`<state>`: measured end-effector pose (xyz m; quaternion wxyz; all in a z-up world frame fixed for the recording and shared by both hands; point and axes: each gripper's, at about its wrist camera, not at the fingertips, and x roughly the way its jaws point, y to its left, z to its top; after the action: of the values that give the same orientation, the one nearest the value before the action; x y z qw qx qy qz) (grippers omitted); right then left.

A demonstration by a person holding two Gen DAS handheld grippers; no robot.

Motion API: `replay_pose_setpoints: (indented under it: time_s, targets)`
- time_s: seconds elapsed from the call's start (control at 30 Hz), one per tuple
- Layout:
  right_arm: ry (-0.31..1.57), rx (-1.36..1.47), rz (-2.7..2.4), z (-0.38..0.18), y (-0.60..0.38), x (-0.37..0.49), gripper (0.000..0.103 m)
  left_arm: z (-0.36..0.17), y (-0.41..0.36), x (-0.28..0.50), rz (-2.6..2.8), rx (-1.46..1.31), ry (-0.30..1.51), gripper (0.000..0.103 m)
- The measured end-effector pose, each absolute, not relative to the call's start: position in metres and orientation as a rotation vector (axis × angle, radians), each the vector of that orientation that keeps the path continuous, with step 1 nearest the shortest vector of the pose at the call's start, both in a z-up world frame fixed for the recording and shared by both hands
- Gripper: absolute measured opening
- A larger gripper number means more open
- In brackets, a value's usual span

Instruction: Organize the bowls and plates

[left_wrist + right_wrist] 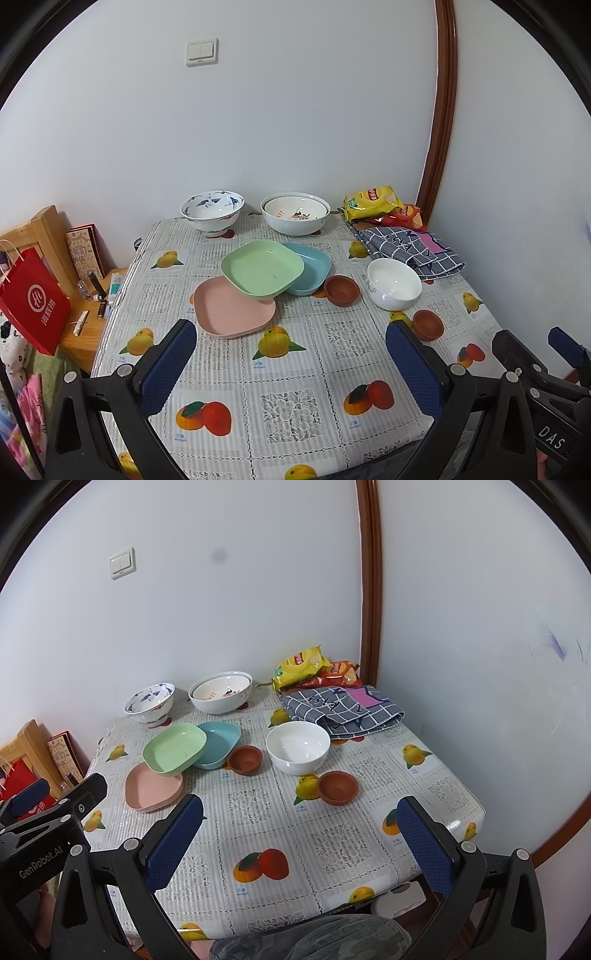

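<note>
On the fruit-print tablecloth (288,369) lie a pink plate (232,312), a green plate (262,267) resting partly on it, and a blue plate (314,267) under the green one's right side. Two small brown bowls (341,290) (427,324) flank a white bowl (393,283). At the back stand a blue-patterned bowl (212,212) and a white bowl (295,218) with another bowl nested in it. My left gripper (291,343) is open and empty above the front of the table. My right gripper (301,821) is open and empty, beside the left one.
Snack bags (380,206) and a folded checked cloth (410,247) lie at the back right corner. A red paper bag (33,306) hangs by a low wooden side table (86,332) with small items at the left. Walls close the back and right.
</note>
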<state>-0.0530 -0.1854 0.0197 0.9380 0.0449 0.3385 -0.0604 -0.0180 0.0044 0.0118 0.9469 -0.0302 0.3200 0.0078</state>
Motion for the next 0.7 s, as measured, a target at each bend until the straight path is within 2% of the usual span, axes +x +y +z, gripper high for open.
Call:
replay_pose_setpoints:
  time_s: [0.7]
  targets:
    - [0.669,0.088,-0.118,0.028,-0.185,-0.045,0.103,0.020,-0.003,-0.006,0.010,-0.043,0.644,0.103]
